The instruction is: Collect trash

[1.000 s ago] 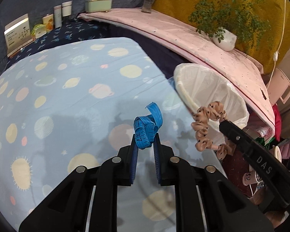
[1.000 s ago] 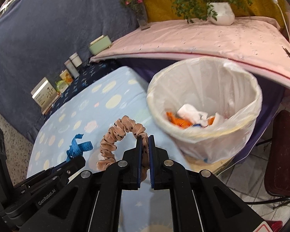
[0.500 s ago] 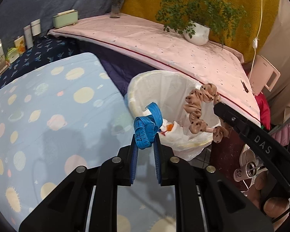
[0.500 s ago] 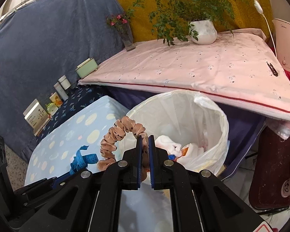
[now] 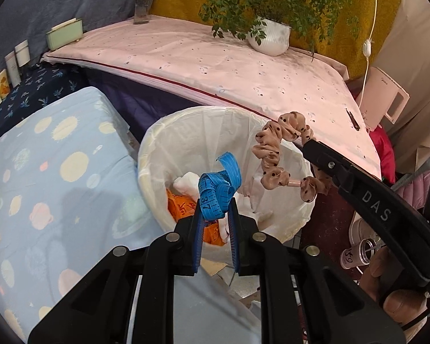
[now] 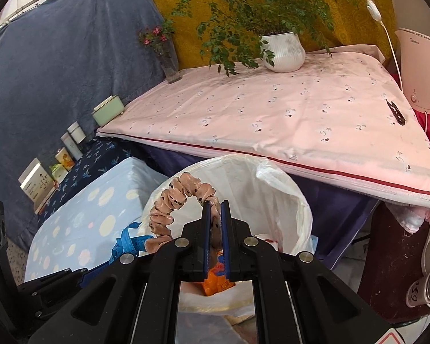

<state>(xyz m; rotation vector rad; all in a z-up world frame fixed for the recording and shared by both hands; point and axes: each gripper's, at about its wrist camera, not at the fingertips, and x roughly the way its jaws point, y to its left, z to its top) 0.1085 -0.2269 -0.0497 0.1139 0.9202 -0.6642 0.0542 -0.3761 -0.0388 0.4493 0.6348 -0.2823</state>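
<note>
My left gripper is shut on a crumpled blue measuring tape, held over the mouth of a white-lined bin. My right gripper is shut on a tan spotted scrunchie, also above the bin. In the left wrist view the scrunchie hangs over the bin's right rim from the right gripper. Orange and white trash lies inside the bin. The tape shows at the lower left of the right wrist view.
A blue planet-print table lies left of the bin. Behind it is a pink-covered table with a potted plant, a vase and a kettle. Boxes and jars line the far left. A can stands at lower right.
Both grippers have swung right, from above the blue table to over the bin's mouth, still holding the tape and the scrunchie.
</note>
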